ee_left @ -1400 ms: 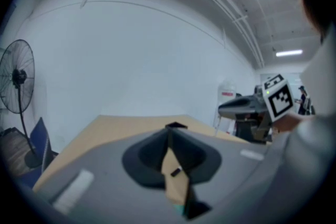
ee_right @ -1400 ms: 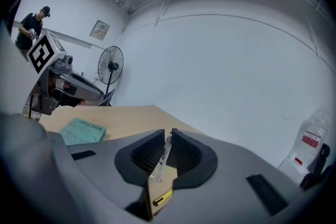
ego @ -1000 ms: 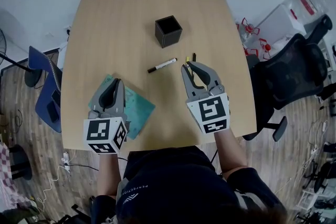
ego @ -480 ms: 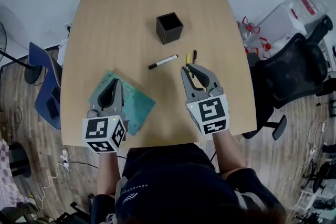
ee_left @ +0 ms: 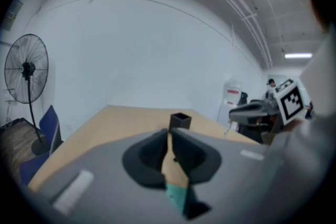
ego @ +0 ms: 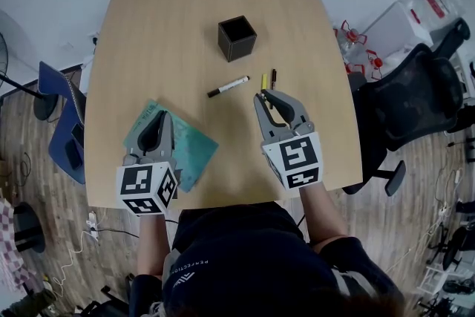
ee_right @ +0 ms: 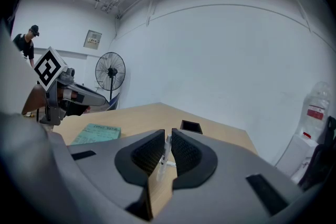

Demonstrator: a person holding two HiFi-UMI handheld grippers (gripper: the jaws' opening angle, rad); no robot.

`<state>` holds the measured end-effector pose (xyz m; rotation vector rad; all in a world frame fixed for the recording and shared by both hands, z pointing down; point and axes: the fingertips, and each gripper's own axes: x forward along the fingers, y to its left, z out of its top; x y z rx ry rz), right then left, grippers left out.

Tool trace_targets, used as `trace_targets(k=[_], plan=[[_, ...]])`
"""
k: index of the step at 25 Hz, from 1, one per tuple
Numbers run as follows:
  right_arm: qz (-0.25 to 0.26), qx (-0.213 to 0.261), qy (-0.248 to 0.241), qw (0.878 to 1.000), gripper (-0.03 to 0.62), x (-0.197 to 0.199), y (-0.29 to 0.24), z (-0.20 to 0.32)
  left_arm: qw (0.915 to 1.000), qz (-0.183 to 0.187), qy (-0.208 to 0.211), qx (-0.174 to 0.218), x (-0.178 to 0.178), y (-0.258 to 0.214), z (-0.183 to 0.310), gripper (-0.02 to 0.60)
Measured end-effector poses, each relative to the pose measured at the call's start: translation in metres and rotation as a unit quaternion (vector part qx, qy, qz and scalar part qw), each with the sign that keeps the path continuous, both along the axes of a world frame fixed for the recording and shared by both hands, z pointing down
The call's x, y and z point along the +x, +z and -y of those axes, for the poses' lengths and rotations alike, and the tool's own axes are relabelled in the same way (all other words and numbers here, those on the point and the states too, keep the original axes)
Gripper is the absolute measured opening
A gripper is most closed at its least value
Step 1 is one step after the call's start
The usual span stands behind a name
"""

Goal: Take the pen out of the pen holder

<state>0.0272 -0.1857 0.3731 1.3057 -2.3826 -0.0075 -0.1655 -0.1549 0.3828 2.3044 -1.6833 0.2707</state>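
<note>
The right gripper (ego: 265,95) is hovering low over the near right part of the counter (ego: 163,26). Its jaws are standing only a sliver apart and pinching a slim pen (ee_right: 161,150) that is running lengthwise through the gap. In the head view a yellow pen (ego: 263,81) is reaching right up to those tips, with a dark pen (ego: 273,76) lying just beside it. Whether the yellow one is the pinched pen I cannot tell. A white marker (ego: 228,87) is lying on the counter between the grippers and the black pen holder (ego: 237,38), which is standing upright toward the far middle. The left gripper (ego: 159,116) is sitting over a teal mat (ego: 191,154), its jaws pressed together tip to tip.
</note>
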Motion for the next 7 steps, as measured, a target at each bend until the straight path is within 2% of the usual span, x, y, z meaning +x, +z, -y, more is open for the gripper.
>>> trace_targets(k=[7], plan=[[0.010,0.000,0.002,1.000,0.035,0.0031,-0.0020,0.0035,1.0000,0.002,0.006,-0.002,0.0056,0.0018,0.0053,0.029]])
